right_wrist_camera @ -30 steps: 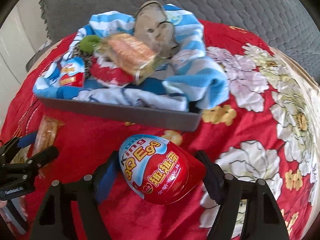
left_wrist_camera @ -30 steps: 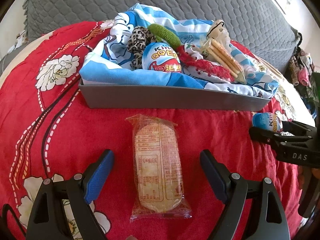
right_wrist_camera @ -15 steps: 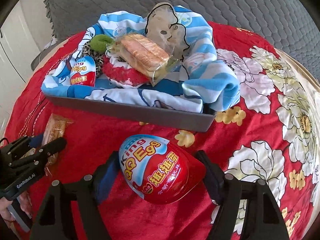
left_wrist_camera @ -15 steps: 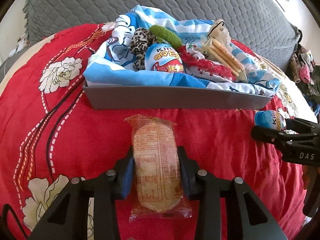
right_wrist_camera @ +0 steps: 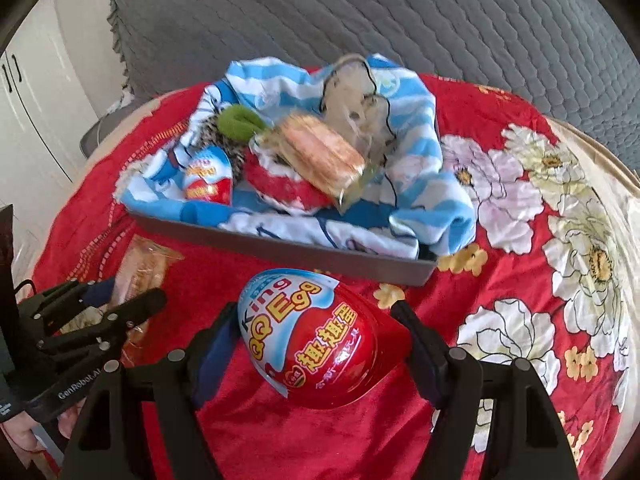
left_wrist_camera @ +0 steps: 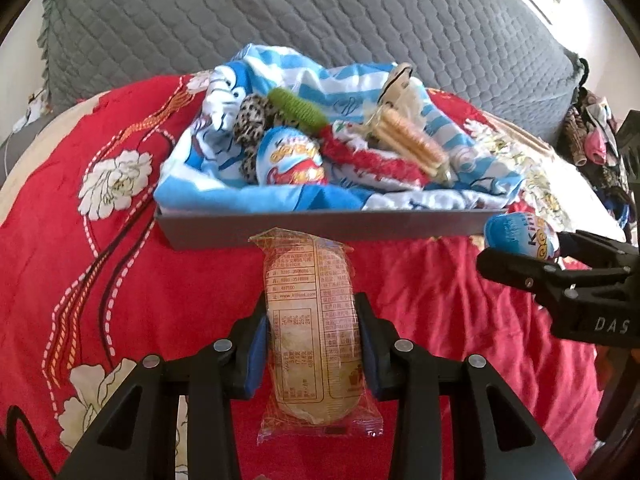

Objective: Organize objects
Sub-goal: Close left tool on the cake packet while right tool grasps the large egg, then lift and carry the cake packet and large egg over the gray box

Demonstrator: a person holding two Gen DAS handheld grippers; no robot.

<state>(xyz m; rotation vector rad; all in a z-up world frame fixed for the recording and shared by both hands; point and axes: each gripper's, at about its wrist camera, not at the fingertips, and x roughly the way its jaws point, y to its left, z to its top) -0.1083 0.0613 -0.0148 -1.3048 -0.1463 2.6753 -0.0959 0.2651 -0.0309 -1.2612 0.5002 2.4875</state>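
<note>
Left wrist: two eggs (left_wrist_camera: 290, 156), one cracker pack (left_wrist_camera: 316, 332).

Wrapped rice cracker (left_wrist_camera: 314, 332): clear orange-tinted packet, lengthwise, clamped at both sides. Toy egg (right_wrist_camera: 320, 336): red-and-blue foil, tilted, clamped likewise. Grey tray (left_wrist_camera: 360, 229) beyond holds striped cloth, snacks.

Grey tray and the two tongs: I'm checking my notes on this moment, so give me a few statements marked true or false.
1. The left tongs grip a wrapped biscuit packet. True.
2. The right tongs are empty. False: they hold a red and blue toy egg.
3. The grey tray already holds another egg. True.
4. The tray is lined with a plain green towel. False: a blue and white striped cloth fills it.
5. The bedcover is red with flowers. True.
</note>
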